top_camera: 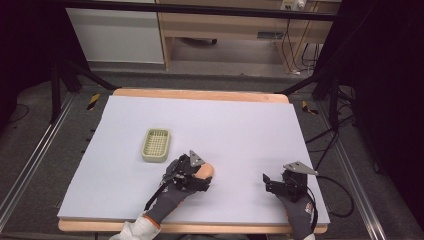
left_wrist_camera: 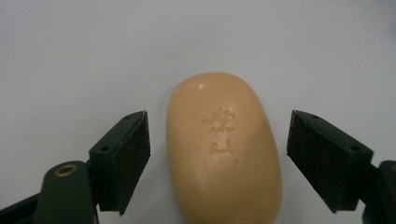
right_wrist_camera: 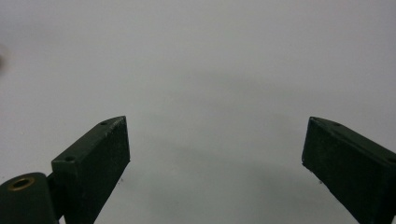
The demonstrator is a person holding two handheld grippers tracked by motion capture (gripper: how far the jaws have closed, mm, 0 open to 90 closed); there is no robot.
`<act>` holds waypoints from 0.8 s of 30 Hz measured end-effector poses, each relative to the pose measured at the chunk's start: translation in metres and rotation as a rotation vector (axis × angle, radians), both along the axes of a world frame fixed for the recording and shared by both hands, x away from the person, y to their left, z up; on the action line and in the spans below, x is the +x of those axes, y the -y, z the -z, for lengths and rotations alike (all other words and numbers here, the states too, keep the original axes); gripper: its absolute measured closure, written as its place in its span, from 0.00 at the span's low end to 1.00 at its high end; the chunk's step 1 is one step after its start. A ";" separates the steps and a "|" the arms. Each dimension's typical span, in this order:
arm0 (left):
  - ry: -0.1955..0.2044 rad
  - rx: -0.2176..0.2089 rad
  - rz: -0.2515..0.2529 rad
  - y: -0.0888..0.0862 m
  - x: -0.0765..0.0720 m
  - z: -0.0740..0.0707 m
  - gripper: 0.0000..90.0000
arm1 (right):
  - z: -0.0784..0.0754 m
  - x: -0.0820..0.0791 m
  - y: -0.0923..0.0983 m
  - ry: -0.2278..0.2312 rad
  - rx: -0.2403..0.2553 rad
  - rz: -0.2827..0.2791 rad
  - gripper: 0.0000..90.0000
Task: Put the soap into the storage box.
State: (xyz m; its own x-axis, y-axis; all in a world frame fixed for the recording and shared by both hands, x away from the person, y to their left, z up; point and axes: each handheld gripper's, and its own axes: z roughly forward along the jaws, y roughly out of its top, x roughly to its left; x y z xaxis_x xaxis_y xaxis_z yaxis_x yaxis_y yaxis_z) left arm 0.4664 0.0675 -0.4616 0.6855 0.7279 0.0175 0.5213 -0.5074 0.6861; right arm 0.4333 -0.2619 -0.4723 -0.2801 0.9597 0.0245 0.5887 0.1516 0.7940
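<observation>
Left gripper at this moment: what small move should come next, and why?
Probably close the left gripper on the soap bar. Its jaws stand open on either side of the bar with a gap on each side, and the bar lies flat on the table. The ridged soap dish sits empty nearby, a likely destination. The right gripper is open over bare table.

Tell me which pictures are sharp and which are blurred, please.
Left gripper view: sharp on the soap, its stamp readable, small glints on top. Right gripper view: soft, mat featureless with faint shadows. High view: low resolution, dark at the edges, tray grid just visible.
</observation>
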 end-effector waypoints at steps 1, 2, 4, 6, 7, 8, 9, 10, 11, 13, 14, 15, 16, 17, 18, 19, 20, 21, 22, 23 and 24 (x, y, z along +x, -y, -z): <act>-0.004 0.002 0.000 0.000 0.001 0.001 0.23 | 0.000 0.000 0.000 0.000 -0.002 -0.001 0.09; -0.007 0.001 0.001 0.001 0.001 0.002 0.24 | 0.000 0.000 0.000 -0.002 -0.002 -0.001 0.09; -0.017 0.005 0.006 0.001 0.002 0.004 0.25 | 0.000 0.001 0.000 -0.001 -0.007 -0.003 0.09; -0.022 0.010 0.008 0.003 0.003 0.006 0.26 | 0.001 0.001 0.000 -0.001 -0.008 -0.004 0.09; -0.023 0.012 0.008 0.003 0.003 0.007 0.27 | 0.001 0.001 0.000 -0.002 -0.008 -0.004 0.09; -0.028 0.013 0.009 0.003 0.004 0.008 0.27 | 0.001 0.001 0.000 -0.002 -0.008 -0.004 0.09; -0.029 0.014 0.009 0.004 0.004 0.009 0.28 | 0.001 0.001 0.000 -0.002 -0.008 -0.004 0.09; -0.029 0.017 0.010 0.004 0.004 0.010 0.28 | 0.000 0.001 -0.001 -0.007 -0.001 0.001 0.09; -0.031 0.016 0.010 0.004 0.004 0.010 0.29 | 0.000 0.001 -0.001 -0.009 0.001 0.000 0.09; -0.034 0.011 0.011 0.004 0.005 0.011 0.31 | 0.000 0.001 -0.001 -0.009 0.000 0.000 0.09; -0.032 0.012 0.010 0.004 0.005 0.011 0.31 | 0.000 0.001 -0.001 -0.009 0.001 -0.001 0.09; -0.034 0.011 0.010 0.004 0.005 0.011 0.31 | 0.000 0.001 -0.001 -0.008 -0.001 -0.001 0.09; -0.037 0.011 0.010 0.004 0.005 0.011 0.31 | 0.001 0.001 0.000 -0.006 -0.004 -0.004 0.09; -0.039 0.010 0.009 0.004 0.005 0.011 0.31 | 0.001 0.001 0.000 -0.007 -0.004 -0.004 0.09; -0.041 0.008 0.007 0.004 0.005 0.011 0.31 | 0.001 0.001 0.000 -0.006 -0.004 -0.005 0.09; -0.048 0.005 0.005 0.004 0.005 0.011 0.31 | 0.001 0.001 -0.001 -0.008 -0.004 -0.003 0.09; -0.053 0.003 0.006 0.004 0.006 0.012 0.31 | 0.001 0.001 -0.001 -0.008 -0.005 -0.004 0.09; -0.058 0.009 0.007 0.004 0.006 0.012 0.32 | 0.001 0.001 -0.001 -0.011 -0.003 -0.004 0.09; -0.053 0.009 0.005 0.004 0.005 0.013 0.32 | 0.001 0.001 -0.001 -0.011 -0.001 -0.004 0.09; -0.054 0.008 0.003 0.005 0.005 0.013 0.32 | 0.001 0.001 -0.001 -0.012 -0.004 -0.005 0.09; -0.054 0.008 0.003 0.005 0.005 0.013 0.32 | 0.001 0.001 -0.001 -0.012 -0.005 -0.005 0.09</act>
State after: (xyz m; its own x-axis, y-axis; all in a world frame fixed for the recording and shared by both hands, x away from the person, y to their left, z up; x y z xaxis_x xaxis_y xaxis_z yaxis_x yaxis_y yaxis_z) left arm 0.4713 0.0625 -0.4743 0.6875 0.7260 -0.0138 0.5564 -0.5144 0.6525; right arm 0.4343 -0.2610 -0.4730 -0.2850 0.9583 0.0234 0.5977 0.1586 0.7859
